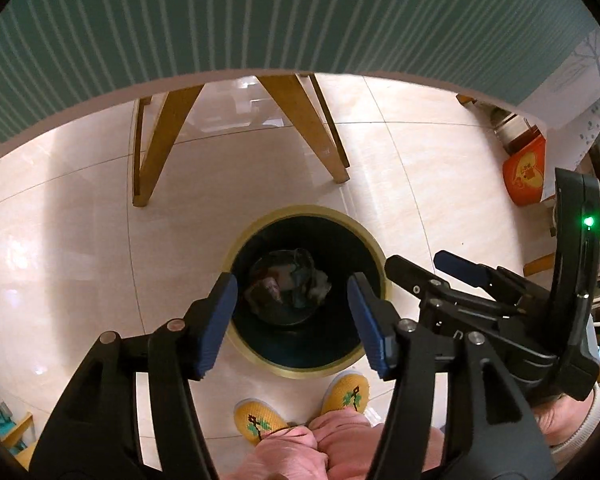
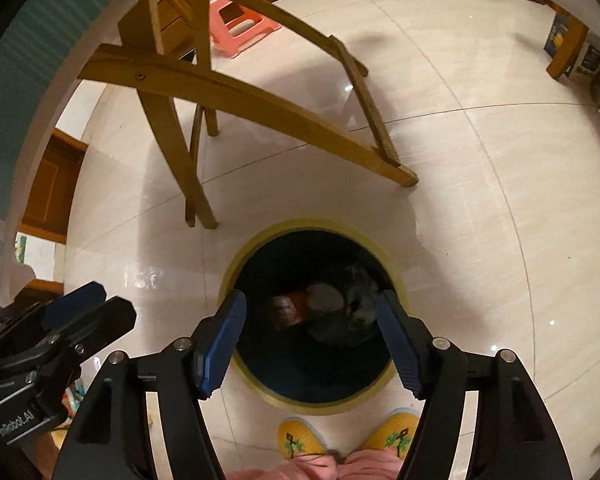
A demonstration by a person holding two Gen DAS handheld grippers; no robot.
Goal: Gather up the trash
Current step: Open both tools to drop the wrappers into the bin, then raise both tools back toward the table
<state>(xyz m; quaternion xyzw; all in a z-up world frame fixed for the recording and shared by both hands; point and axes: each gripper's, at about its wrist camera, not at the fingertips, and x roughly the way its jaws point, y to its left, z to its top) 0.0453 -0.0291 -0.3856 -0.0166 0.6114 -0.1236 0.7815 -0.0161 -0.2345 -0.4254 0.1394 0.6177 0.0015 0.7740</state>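
1. The left gripper [image 1: 292, 320] hangs above the round dark waste bin with a yellow rim [image 1: 256, 232]. Its blue-padded jaws stand wide apart and nothing is between them.
2. The right gripper [image 2: 312, 340] is over the same bin [image 2: 396, 268], also spread wide and carrying nothing. In the left wrist view it shows at the right side, just beside the left one.
3. The crumpled trash [image 1: 288, 288], greyish and reddish pieces, lies at the bottom of the bin, so I judge this drop is finished.
4. The bin stands on the pale glossy tile floor [image 1: 80, 220], near the wooden legs of a table [image 1: 308, 128], and close in front of the person's yellow knitted slippers [image 1: 260, 420].
5. Risks from here: the two grippers are close together, so a careless turn may knock one against the other. The slippers are almost touching the bin, so a step forward may kick it and spill the trash. Raising the grippers quickly may hit the table edge with the green striped cloth [image 1: 260, 20] overhead.
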